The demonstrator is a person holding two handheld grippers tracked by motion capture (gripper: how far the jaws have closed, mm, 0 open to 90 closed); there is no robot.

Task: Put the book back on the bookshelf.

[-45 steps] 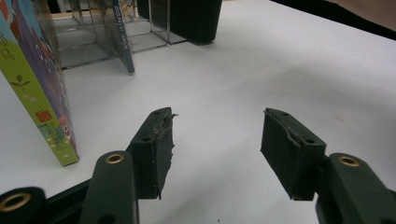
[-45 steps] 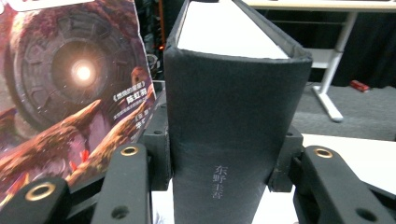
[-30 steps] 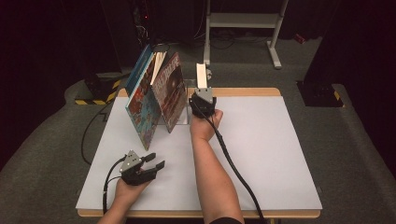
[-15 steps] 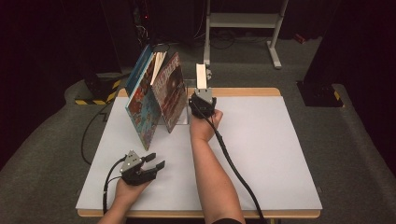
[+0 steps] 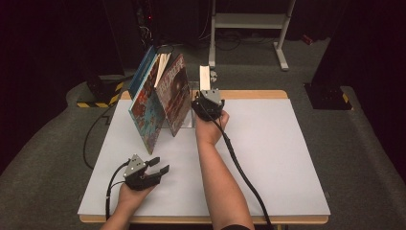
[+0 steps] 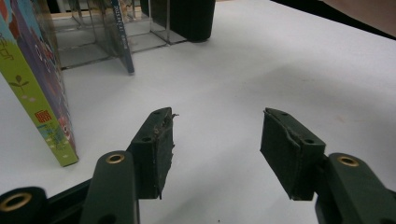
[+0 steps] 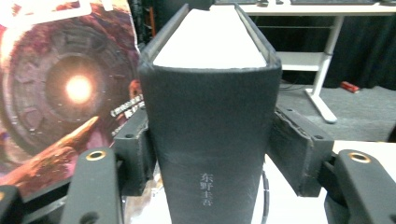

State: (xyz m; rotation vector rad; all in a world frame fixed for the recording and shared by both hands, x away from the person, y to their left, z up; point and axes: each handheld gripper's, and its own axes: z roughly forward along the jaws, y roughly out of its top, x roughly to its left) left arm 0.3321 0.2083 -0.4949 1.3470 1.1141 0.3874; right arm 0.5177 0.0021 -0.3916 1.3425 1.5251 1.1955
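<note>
A: On the white table [image 5: 268, 158], far edge — the black book [image 7: 210, 126] stands upright, just right of the leaning picture books [image 5: 160, 103]. That's our landmark.

B: And the right gripper [image 5: 207, 101]?

A: Right at the black book, spine between its jaws — they've just been opening. The left pad looks against the cover, there's a gap at the right one: released.

B: The left gripper [image 6: 215, 154]?

A: Well short of the black book, near the table's front edge — jaws apart, nothing between them.
</note>
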